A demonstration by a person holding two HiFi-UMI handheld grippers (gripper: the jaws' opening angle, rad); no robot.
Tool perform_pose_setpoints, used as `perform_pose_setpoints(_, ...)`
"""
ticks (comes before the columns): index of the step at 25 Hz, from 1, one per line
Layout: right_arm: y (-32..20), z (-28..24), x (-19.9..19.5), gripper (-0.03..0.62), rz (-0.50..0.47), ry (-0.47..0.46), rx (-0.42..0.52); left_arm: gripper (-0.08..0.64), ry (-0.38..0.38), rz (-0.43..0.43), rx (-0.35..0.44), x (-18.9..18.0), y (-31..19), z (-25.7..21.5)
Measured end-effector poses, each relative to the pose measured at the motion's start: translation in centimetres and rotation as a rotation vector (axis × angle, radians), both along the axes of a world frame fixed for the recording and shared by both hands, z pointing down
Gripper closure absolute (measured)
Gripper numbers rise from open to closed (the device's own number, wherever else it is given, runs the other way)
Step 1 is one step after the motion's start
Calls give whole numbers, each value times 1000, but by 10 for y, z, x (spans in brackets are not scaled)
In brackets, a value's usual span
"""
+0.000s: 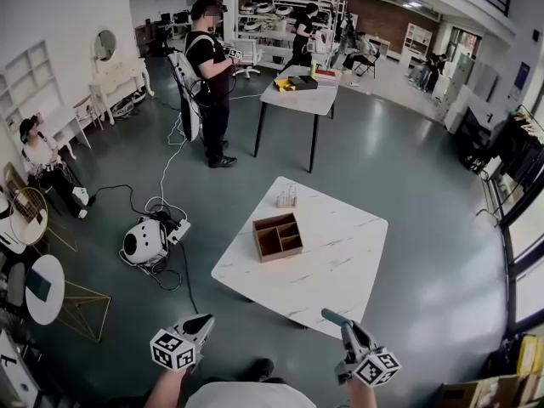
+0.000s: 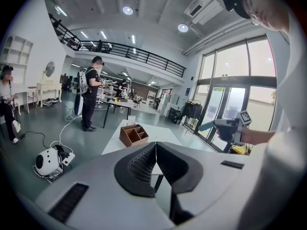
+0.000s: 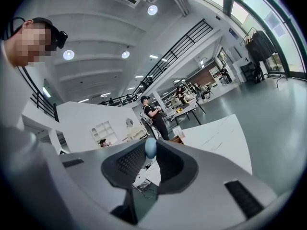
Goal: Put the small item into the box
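Item [image 3: 150,146]: clamped at the very tips of the right tongs [image 3: 149,153], with its blue-grey end poking out past them.
Right tongs: clenched on the item and held low, just short of the near edge of the table [image 1: 340,262].
Left tongs [image 2: 154,150]: pressed together on nothing, well to the left of the right tongs.
Box [image 1: 277,236]: well ahead of both tongs on the table, open-topped and split into compartments.
Risk, slip: the item is pinched only at the tips, so it could be lost on the way in.
Risk, miss: the compartments are small, so a release made too early or off-centre would land the item on the table.
Risk, knock: the light box could be shoved by a low approach.
Writing: none can be read; only square markers are seen on the cubes [image 1: 172,349].
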State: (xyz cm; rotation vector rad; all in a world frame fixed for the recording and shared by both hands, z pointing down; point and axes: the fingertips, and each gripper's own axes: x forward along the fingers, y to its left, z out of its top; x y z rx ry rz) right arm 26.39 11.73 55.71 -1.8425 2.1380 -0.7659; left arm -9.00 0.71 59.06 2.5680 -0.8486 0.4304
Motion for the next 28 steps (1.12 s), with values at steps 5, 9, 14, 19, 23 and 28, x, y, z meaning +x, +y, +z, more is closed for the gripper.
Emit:
perform_pose_setpoints(5,-13,2,18,511,-11,-4,0,546,18,-8,-10,23,-7,0)
perform_pose_setpoints(9,-23,5,25,511,-24,-9,-7,546,14,1,-18,39,-14,3)
perform_pose_setpoints(14,-35,9,30,511,-31,-13,-27,546,32,-4,-27,50,-24,4)
perform_pose_setpoints(19,-50,15,26,511,-57,-18,-40,546,38,2,-37,57,-31,7)
perform_pose_setpoints(23,-66,20,20,511,-68,-13,-60,546,37,6,-52,57,-40,14)
perform_pose_setpoints(28,-86,20,12,511,-62,-5,-76,546,47,8,-59,49,-68,17)
